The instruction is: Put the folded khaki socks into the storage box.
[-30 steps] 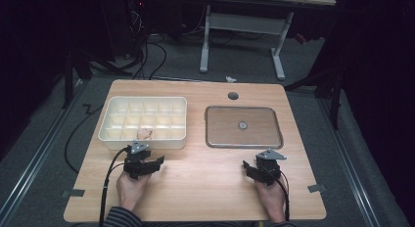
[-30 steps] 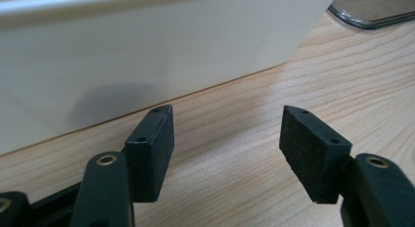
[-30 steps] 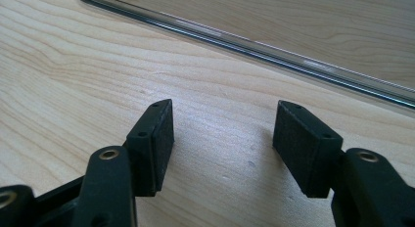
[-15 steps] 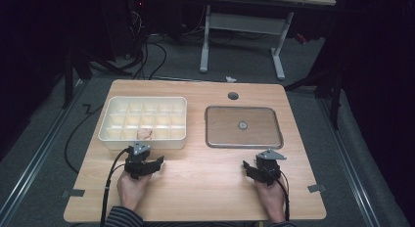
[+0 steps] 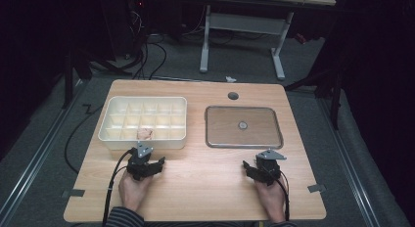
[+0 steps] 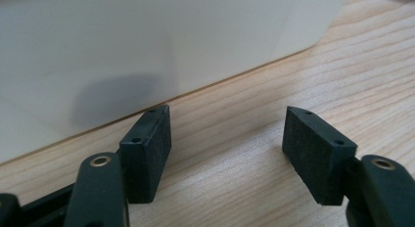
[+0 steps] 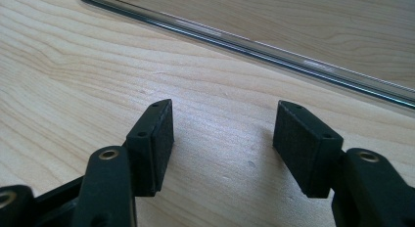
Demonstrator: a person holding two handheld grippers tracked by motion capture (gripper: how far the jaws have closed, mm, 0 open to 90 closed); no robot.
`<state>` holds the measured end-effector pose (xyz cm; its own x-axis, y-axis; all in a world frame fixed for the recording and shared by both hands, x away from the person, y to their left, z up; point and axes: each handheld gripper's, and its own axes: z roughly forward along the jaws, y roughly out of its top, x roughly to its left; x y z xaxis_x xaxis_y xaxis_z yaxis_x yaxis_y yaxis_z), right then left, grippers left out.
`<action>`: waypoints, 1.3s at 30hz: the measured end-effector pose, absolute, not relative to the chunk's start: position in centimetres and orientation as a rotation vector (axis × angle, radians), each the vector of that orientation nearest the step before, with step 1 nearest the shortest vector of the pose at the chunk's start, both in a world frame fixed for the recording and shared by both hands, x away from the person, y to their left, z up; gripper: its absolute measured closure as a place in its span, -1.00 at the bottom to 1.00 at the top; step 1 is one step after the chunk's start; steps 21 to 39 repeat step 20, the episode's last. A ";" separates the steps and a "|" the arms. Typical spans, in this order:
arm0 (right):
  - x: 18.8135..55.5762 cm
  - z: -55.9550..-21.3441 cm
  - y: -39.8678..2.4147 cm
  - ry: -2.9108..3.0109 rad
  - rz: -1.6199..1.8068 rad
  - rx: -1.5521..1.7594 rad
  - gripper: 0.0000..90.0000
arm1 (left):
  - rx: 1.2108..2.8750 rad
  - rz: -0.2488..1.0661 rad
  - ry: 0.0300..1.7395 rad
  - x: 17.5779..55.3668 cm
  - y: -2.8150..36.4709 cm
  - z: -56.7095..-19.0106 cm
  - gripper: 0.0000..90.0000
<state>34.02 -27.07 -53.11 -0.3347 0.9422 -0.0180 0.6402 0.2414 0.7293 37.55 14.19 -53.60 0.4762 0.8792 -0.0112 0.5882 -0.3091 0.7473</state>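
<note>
A white compartment tray (image 5: pixel 113 130) stands on the left half of the wooden table, with a small pinkish lump (image 5: pixel 145 134) in one of its front compartments. On the right half lies a flat metal tray (image 5: pixel 222 139) with a small round piece (image 5: pixel 242 124) at its middle. My left gripper (image 5: pixel 151 159) rests on the table just in front of the white tray, open and empty (image 6: pixel 227 134), facing the tray's wall (image 6: pixel 147 46). My right gripper (image 5: pixel 252 167) sits in front of the metal tray, also open and empty (image 7: pixel 225 124), with the tray's rim (image 7: pixel 254 46) ahead.
A round cable hole (image 5: pixel 233 96) sits near the table's far edge. A second desk's legs (image 5: pixel 205 36) and floor cables (image 5: pixel 147 46) lie beyond the table. Bare wood stretches between the two hands.
</note>
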 end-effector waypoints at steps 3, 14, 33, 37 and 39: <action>34.0 -53.1 -27.1 2.064 0.878 1.439 -0.11 | 2.019 0.523 1.214 37.6 14.2 -53.6 -0.24; 34.0 -53.1 -27.1 2.065 0.878 1.439 -0.11 | 2.019 0.520 1.221 37.6 14.3 -53.6 -0.30; 34.0 -53.1 -27.1 2.064 0.878 1.439 -0.11 | 2.018 0.514 1.219 37.6 14.3 -53.6 -0.32; 34.0 -53.1 -27.1 2.064 0.878 1.439 -0.11 | 2.018 0.514 1.219 37.6 14.3 -53.6 -0.32; 34.0 -53.1 -27.1 2.064 0.878 1.439 -0.11 | 2.018 0.514 1.219 37.6 14.3 -53.6 -0.32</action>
